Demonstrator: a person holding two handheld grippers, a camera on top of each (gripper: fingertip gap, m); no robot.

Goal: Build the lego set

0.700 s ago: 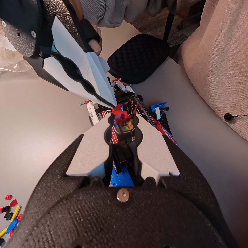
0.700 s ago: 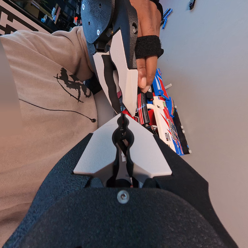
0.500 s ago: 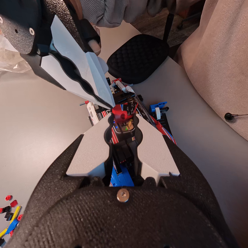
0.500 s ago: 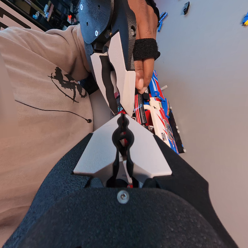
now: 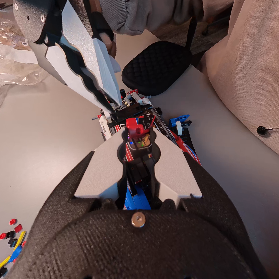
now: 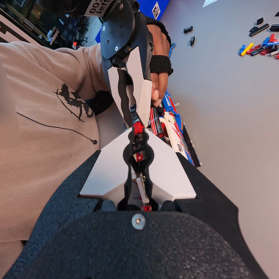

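Observation:
The red, white and blue lego car (image 5: 151, 120) lies on the grey table (image 5: 45, 143). My left gripper (image 5: 138, 129) straddles the car's body and is shut on it, with a red piece (image 5: 135, 130) between its tips. In the right wrist view the left gripper (image 6: 135, 123) comes down from above onto that red piece (image 6: 138, 126) of the car (image 6: 173, 132). My right gripper (image 6: 138, 129) has its jaws nearly closed. In the left wrist view the right gripper (image 5: 114, 109) touches the car's black far end. Whether it pinches a part there is hidden.
Loose small pieces lie at the table's left (image 5: 13, 240) and in the right wrist view at the far right (image 6: 259, 48). A small blue sub-assembly (image 5: 178, 122) sits beside the car. A plastic bag (image 5: 15, 71), a black chair seat (image 5: 155, 68) and the person's beige top (image 6: 37, 105) border the area.
My right gripper has drawn back from the red piece to the car's black far end. The right wrist view has swung and now shows more of the table. The left gripper holds still.

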